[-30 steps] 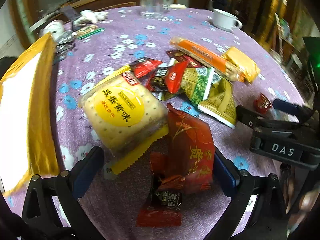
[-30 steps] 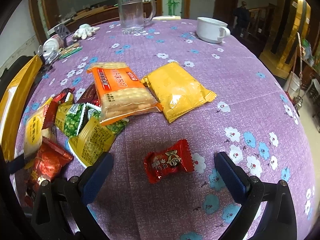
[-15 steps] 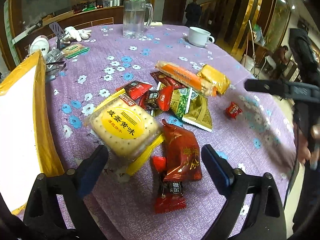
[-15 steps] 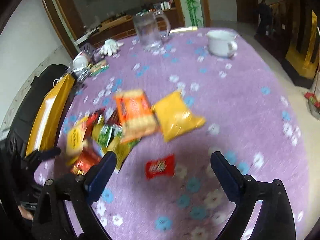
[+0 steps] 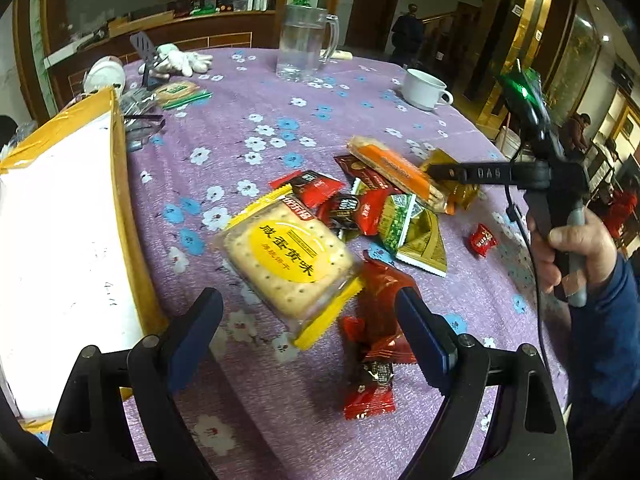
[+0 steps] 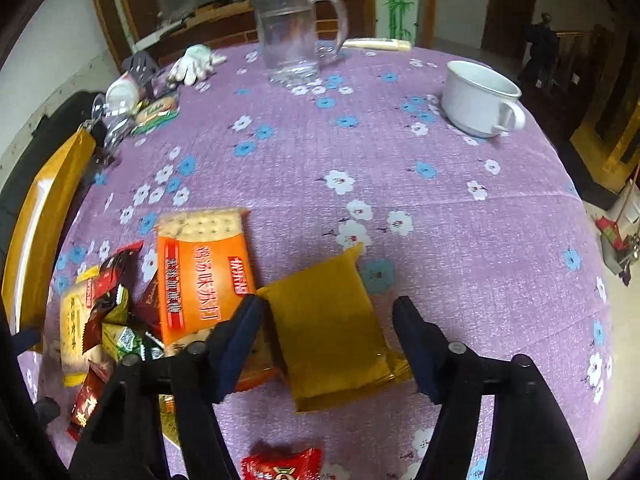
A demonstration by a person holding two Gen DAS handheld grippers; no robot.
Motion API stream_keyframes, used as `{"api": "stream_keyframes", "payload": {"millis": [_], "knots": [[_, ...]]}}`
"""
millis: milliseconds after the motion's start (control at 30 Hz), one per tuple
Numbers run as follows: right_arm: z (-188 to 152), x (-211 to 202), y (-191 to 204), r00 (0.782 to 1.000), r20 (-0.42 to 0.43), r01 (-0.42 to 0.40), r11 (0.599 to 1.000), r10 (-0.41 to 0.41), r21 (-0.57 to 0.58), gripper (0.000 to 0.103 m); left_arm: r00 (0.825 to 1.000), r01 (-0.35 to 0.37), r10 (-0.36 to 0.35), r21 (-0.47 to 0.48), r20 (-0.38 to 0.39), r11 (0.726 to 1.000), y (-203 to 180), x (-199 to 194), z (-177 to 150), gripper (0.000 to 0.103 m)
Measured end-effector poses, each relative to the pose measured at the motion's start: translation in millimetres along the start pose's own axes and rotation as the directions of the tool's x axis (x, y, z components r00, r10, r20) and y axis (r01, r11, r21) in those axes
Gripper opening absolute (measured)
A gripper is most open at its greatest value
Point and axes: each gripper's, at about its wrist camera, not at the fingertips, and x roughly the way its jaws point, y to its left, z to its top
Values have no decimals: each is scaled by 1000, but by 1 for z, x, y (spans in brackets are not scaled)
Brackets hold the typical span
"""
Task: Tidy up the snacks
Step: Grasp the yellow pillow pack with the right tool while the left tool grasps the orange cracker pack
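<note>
A pile of snack packets lies on the purple flowered tablecloth (image 5: 248,128). My left gripper (image 5: 308,328) is open, its fingers either side of a yellow cracker pack (image 5: 288,260) and a dark red packet (image 5: 380,308). My right gripper (image 6: 328,336) is open above a plain yellow packet (image 6: 332,328), next to an orange cracker pack (image 6: 200,276). The right gripper also shows in the left wrist view (image 5: 436,171), held by a hand. A small red candy (image 5: 482,239) lies apart; it also shows in the right wrist view (image 6: 280,465).
A gold-rimmed white box (image 5: 60,240) stands at the left table edge. A glass mug (image 6: 296,36) and a white cup (image 6: 480,100) stand at the far side. White gloves (image 6: 192,64), a phone stand and small items lie at the far left.
My right gripper rose, then came down over the plain yellow packet. My left gripper pulled back and up from the yellow cracker pack. Both stay open.
</note>
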Motion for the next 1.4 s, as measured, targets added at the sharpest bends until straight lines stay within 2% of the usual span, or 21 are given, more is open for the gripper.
{"api": "stream_keyframes", "payload": {"millis": [33, 67, 133, 200, 333, 433, 600, 700, 800, 900, 967, 1033, 1100, 1133, 1167, 1233, 1267, 1300, 1400], "knots": [[-3, 5, -4, 1000, -10, -4, 1000, 4, 0, 59, 1000, -4, 4, -5, -2, 1000, 2, -1, 3, 88], [-5, 9, -7, 1000, -21, -1, 1000, 1, 0, 60, 1000, -13, 13, -8, 0, 1000, 4, -2, 6, 88], [-8, 9, -9, 1000, 6, 7, 1000, -7, -11, 59, 1000, -20, 20, -24, 6, 1000, 6, -4, 15, 88], [-9, 7, -10, 1000, 22, 7, 1000, -6, -12, 46, 1000, -7, 7, -54, -7, 999, 6, -1, 29, 88], [-8, -2, -20, 998, 65, -31, 999, 28, 44, 46, 994, 90, -96, -103, -51, 991, -11, 13, 71, 88], [-8, -15, -33, 993, 107, -55, 993, 44, 107, 46, 984, 126, -138, -110, -113, 986, -34, 37, 97, 86], [-5, -22, -53, 990, 134, -69, 979, 44, 192, 46, 973, 66, -87, -102, -214, 993, -63, 79, 107, 76], [-4, -25, -57, 989, 143, -72, 974, 42, 213, 46, 965, 13, -30, -67, -260, 998, -77, 104, 109, 76], [-3, -29, -58, 986, 162, -73, 971, 37, 228, 46, 968, -10, 1, -35, -252, 999, -89, 114, 112, 76], [-5, -32, -65, 985, 171, -67, 964, 22, 259, 46, 969, -57, 75, 82, -236, 995, -115, 128, 122, 76], [-7, -32, -73, 986, 169, -56, 954, 6, 294, 46, 969, -91, 129, 184, -211, 979, -134, 138, 128, 76], [-9, -32, -81, 986, 167, -46, 945, -9, 324, 46, 968, -79, 132, 240, -213, 968, -143, 144, 128, 76], [-10, -32, -88, 986, 168, -45, 935, -16, 352, 46, 973, -7, 70, 274, -221, 962, -153, 146, 124, 75], [-11, -32, -91, 985, 169, -45, 930, -19, 366, 46, 975, 34, 36, 305, -219, 952, -160, 144, 120, 75], [-12, -33, -94, 985, 171, -43, 925, -25, 379, 46, 977, 45, 32, 350, -211, 936, -167, 142, 116, 76], [-12, -33, -96, 985, 170, -30, 921, -40, 388, 46, 984, -3, 78, 430, -157, 903, -175, 139, 110, 76], [-13, -33, -97, 985, 168, -27, 920, -42, 391, 46, 985, -18, 91, 438, -146, 899, -175, 139, 110, 76], [-13, -33, -98, 985, 167, -27, 919, -42, 393, 46, 983, -18, 91, 417, -157, 909, -172, 140, 112, 76], [-13, -35, -97, 984, 170, -20, 920, -51, 392, 46, 976, -8, 73, 299, -205, 954, -150, 140, 124, 76]]}}
